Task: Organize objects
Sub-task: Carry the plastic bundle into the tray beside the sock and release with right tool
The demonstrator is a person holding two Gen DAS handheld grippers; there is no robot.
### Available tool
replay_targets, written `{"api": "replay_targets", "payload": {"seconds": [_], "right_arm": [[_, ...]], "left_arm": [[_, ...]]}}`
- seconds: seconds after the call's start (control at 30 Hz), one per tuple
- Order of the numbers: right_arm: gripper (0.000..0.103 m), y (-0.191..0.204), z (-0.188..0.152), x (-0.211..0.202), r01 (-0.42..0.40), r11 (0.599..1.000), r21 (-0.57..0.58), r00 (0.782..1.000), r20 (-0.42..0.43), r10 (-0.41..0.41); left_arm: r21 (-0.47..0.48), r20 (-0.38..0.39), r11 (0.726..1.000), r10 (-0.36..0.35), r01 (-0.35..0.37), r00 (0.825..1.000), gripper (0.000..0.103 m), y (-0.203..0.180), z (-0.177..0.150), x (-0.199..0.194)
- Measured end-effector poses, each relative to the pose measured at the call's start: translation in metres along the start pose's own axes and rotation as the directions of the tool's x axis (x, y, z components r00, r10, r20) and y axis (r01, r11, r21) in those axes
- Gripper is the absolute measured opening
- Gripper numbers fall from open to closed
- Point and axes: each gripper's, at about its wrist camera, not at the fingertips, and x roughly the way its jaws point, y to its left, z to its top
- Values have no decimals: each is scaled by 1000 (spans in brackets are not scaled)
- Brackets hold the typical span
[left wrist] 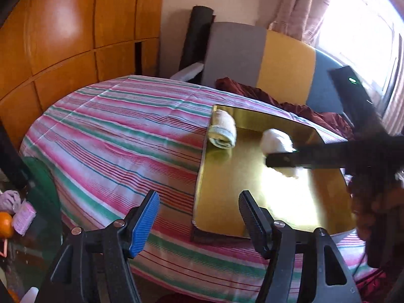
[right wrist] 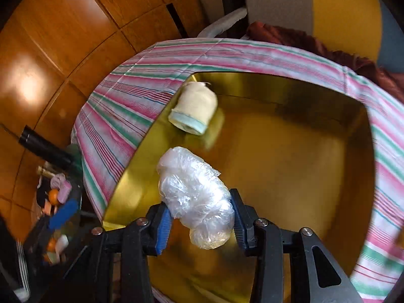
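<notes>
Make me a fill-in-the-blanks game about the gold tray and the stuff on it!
1. The right gripper holds a bundle wrapped in clear ____.
2. The rolled towel lies inside the ____ tray.
3. The tray rests on a ____ cloth.
4. The left gripper has ____ between its jaws.

Missing words: plastic; gold; striped; nothing

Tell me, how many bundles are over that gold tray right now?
2. A rolled towel lies in the gold tray's far left corner. A plastic-wrapped bundle is gripped in the right claw above the tray's near left part. Nothing else shows there.
</notes>
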Motion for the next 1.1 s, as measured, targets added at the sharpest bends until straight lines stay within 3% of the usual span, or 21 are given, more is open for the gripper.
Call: {"api": "replay_targets", "payload": {"seconds": [0.07, 0.13, 0.37, 0.7, 0.9, 1.1], "right_arm": [[49, 3, 8, 11, -47, 998, 33, 999, 13, 46], [62, 2, 14, 13, -86, 994, 68, 996, 33, 84], [71, -1, -2, -12, -37, 999, 38, 995, 92, 33], [87, -41, -40, -67, 77, 996, 41, 980, 180, -83], [95, -93, -65, -116, 183, 978, 101, 951, 233, -202], [101, -177, -88, -174, 299, 914, 274, 893, 257, -369]], "left_arm": [[-6, -2, 1000, 21, -21, 1000, 66, 2, 0, 2], [-10, -7, 999, 35, -35, 999, 66, 4, 0, 4], [-3, -13, 999, 33, -33, 999, 66, 2, -2, 4], [55, 1, 998, 4, -4, 1000, 66, -19, -6, -4], [92, -7, 995, -45, 46, 999, 66, -36, -9, -8], [137, -16, 985, -102, 103, 995, 66, -56, -7, -12]]}}
